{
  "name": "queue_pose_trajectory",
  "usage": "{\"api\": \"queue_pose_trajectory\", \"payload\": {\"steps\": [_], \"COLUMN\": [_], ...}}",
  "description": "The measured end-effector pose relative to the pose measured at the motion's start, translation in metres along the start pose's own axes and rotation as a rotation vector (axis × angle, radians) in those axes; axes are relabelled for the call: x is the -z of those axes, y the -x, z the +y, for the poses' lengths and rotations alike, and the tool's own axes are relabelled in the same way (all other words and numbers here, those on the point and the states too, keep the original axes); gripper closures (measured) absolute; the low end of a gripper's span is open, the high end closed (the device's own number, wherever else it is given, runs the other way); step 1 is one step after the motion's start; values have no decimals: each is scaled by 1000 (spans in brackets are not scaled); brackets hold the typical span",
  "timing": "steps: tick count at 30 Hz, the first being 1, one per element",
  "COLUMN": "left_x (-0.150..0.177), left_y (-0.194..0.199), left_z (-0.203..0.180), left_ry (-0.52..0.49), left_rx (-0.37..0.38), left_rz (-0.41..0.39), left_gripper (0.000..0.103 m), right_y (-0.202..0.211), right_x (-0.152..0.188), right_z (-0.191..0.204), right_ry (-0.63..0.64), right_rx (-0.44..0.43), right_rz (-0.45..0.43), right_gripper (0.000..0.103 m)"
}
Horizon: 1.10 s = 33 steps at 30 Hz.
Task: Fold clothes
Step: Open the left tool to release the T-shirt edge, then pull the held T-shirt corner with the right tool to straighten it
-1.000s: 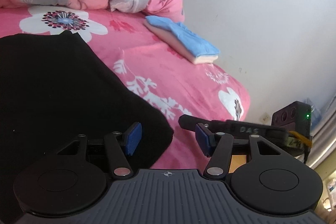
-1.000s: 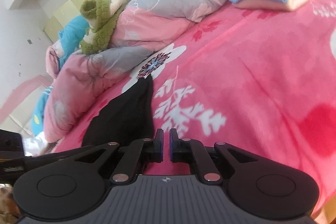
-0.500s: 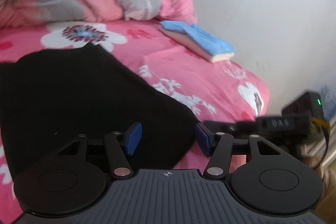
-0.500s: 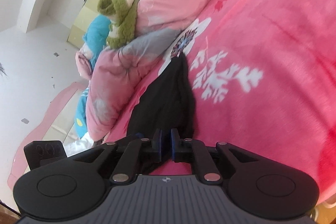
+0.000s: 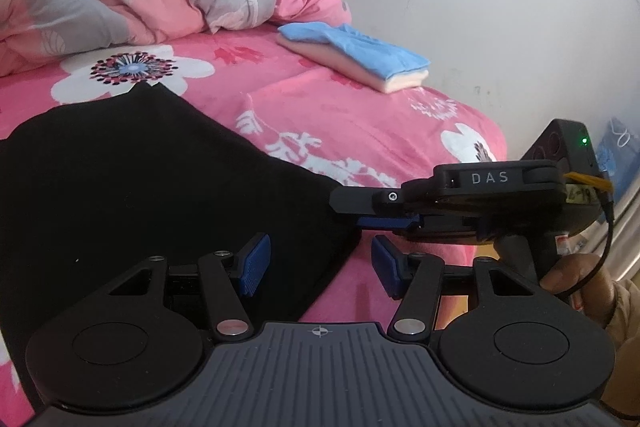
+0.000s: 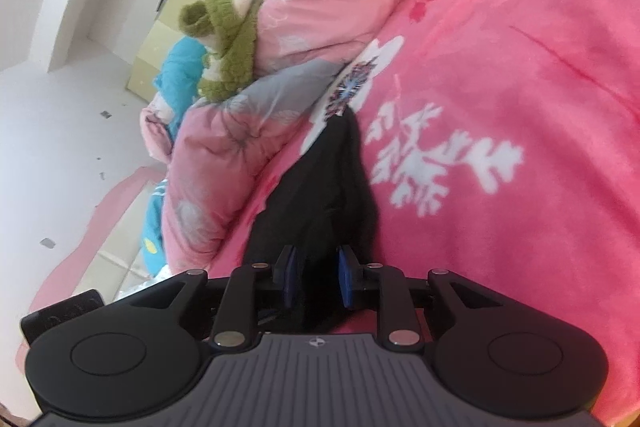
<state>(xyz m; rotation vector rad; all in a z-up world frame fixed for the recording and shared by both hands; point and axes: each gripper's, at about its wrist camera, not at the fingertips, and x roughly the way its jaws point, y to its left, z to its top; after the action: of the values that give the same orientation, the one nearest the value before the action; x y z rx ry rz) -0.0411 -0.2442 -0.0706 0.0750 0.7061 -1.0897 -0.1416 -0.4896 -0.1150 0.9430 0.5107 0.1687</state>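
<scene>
From the left wrist view, the black garment (image 5: 132,179) lies spread flat on the pink flowered bed (image 5: 360,115), its near corner reaching under the left tongs (image 5: 316,265), which stand released with the cloth edge passing between the blue pads but untouched. The right tongs (image 5: 384,217) come in from the right just beside that corner. Farther back, near the wall, a blue and cream folded stack (image 5: 360,57) sits finished, so part of the work looks done, while the black piece seems only partly folded at best. From the right wrist view, the right tongs (image 6: 318,277) are opening with the dark cloth (image 6: 320,195) between the pads; it is hard to tell whether the pads touch it, though they appear clear of it. A heaped quilt (image 6: 312,7) fills the bed's far side. Further folds and stacking probably remain.
</scene>
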Motion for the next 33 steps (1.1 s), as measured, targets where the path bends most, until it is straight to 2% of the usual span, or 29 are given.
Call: {"api": "queue_pose_trajectory", "payload": {"steps": [5,9,12,15,18,23,29,33], "left_x": [5,10,14,16,20,25,27,24], "left_y": [14,29,39,46,53,68,85,82], "left_z": [2,5,11,17,23,34,43,49], "left_ry": [-4,-7,7,22,33,63,86,105], "left_rx": [4,10,9,-3,-20,-41,-56,-60], "left_rz": [2,1,-1,-5,-8,-18,-51,-70], "left_gripper": [47,47,47,47,47,47,47,47], "right_y": [2,7,8,10,16,15,28,21], "right_x": [2,1,3,6,6,7,6,9], "right_z": [-4,8,4,-3,10,4,18,9], "right_ry": [-33,-15,-20,-77,-34,-51,-25,-35], "right_rx": [-3,-48,29,39,17,59,1,50], "right_rz": [-27,-52,-46,-38,-56,-42,-74,-57], "right_gripper": [80,93,96,97,98,98,98,98]}}
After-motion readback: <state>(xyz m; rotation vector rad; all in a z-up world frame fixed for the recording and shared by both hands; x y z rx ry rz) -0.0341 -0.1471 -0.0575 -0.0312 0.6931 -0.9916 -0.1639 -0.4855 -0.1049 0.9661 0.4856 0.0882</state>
